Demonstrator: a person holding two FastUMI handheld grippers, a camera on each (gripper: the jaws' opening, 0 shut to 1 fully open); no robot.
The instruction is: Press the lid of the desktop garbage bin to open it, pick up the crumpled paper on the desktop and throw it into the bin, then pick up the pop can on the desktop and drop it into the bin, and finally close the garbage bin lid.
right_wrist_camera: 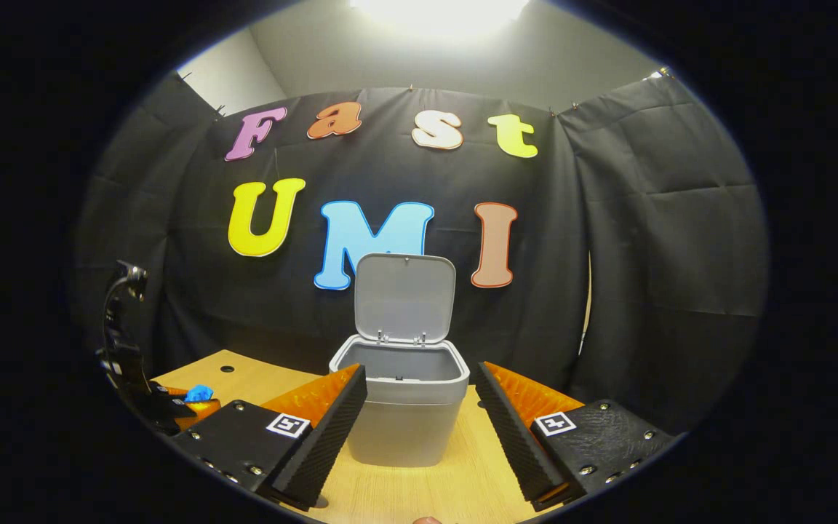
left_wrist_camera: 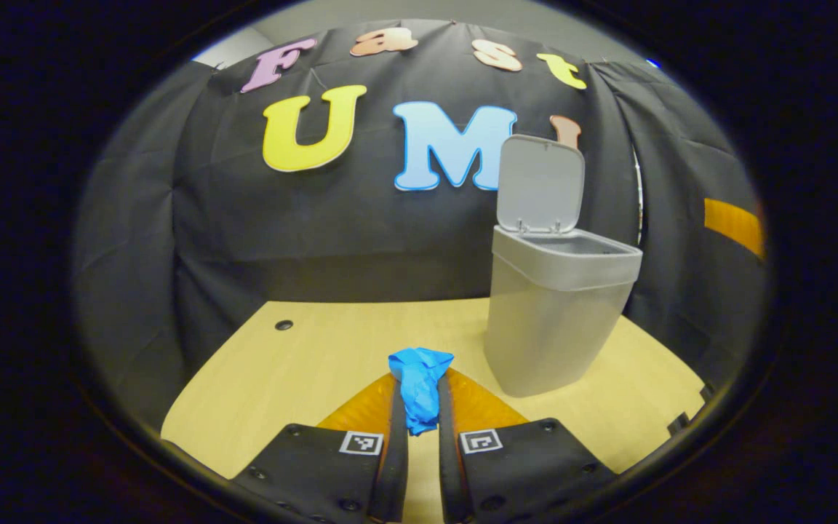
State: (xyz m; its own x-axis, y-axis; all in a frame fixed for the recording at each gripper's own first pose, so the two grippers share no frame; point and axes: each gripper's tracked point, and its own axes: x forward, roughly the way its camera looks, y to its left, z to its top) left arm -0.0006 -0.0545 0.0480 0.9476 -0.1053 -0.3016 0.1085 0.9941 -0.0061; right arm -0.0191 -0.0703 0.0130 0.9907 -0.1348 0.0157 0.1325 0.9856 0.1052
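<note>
In the left gripper view, the left hand-held gripper (left_wrist_camera: 419, 397) is pinching the blue crumpled paper (left_wrist_camera: 419, 386) above the worktop (left_wrist_camera: 302, 356), left of the open bin (left_wrist_camera: 553, 320).

In the right gripper view, the right hand-held gripper (right_wrist_camera: 420, 407) is gaping wide, apparently just before the bin (right_wrist_camera: 401, 418), its lid (right_wrist_camera: 404, 297) standing upright.

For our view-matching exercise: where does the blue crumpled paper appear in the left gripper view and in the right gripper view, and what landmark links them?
Left gripper view: the crumpled paper sits bottom centre, pinched between the left gripper fingers, left of the bin.
Right gripper view: the paper is a small blue patch at far lower left, in the other gripper.
Shared landmark: the grey garbage bin with its lid standing open.
</note>
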